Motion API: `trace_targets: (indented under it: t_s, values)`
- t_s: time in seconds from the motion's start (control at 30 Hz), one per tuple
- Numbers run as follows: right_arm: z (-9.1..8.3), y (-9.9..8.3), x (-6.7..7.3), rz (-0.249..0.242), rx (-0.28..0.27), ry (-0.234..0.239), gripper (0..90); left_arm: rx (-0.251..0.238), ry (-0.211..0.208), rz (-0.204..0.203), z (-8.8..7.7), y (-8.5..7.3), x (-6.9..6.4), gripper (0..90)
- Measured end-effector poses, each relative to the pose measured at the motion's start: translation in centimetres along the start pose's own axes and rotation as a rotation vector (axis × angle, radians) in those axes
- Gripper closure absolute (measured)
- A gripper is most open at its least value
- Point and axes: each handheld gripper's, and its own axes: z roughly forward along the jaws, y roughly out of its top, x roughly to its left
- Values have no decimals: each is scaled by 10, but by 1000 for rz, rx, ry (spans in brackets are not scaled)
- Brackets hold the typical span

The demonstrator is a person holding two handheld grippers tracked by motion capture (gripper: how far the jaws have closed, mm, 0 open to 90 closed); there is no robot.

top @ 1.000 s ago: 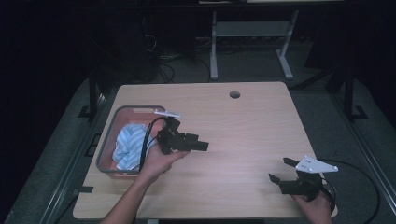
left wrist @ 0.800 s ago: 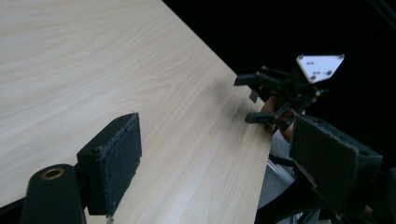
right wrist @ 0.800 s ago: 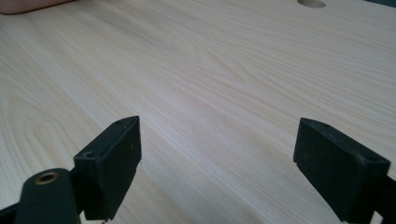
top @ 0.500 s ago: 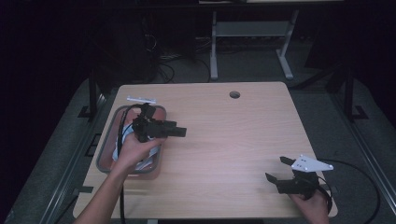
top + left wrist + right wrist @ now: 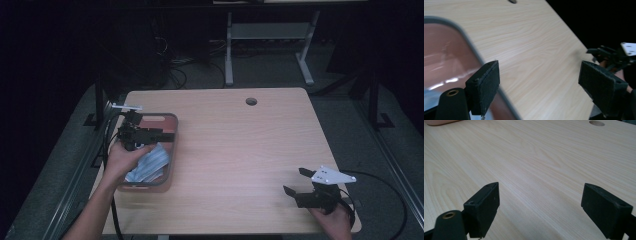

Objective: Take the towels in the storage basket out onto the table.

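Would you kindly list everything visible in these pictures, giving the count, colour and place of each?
Table: one, light wood, centre, with a round hole near its far edge.
Bin: one, pinkish with grey rim, on the table's left side.
Cloth: one, blue and white striped, inside the bin.
Metal stand: one, grey, on the floor beyond the table.
Cables: several, dark, on the floor behind the table.
Left claw: one, black, open and empty, over the bin.
Right claw: one, black, open and empty, at the table's near right corner.
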Motion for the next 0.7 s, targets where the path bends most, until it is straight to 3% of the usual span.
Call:
trace_targets:
  t_s: [0.03,0.33,0.5,0.53,0.57,0.63,0.7]
  values:
    - [0,0,0,1,1,0,147,7,27,-2,-3,-2,6,169]
    - [2,1,1,5,12,1,146,42,145,-48,-9,-14,32,169]
    - [3,2,2,-1,6,5,146,75,232,-61,-8,-20,41,173]
    - [3,2,2,-1,6,5,146,75,232,-61,-8,-20,41,172]
    - [3,2,2,1,10,4,147,100,275,-64,-7,-22,45,172]
    - [4,3,3,-7,8,7,147,123,319,-62,-6,-23,47,173]
    - [4,3,3,-9,10,9,146,129,332,-73,-5,-25,50,203]
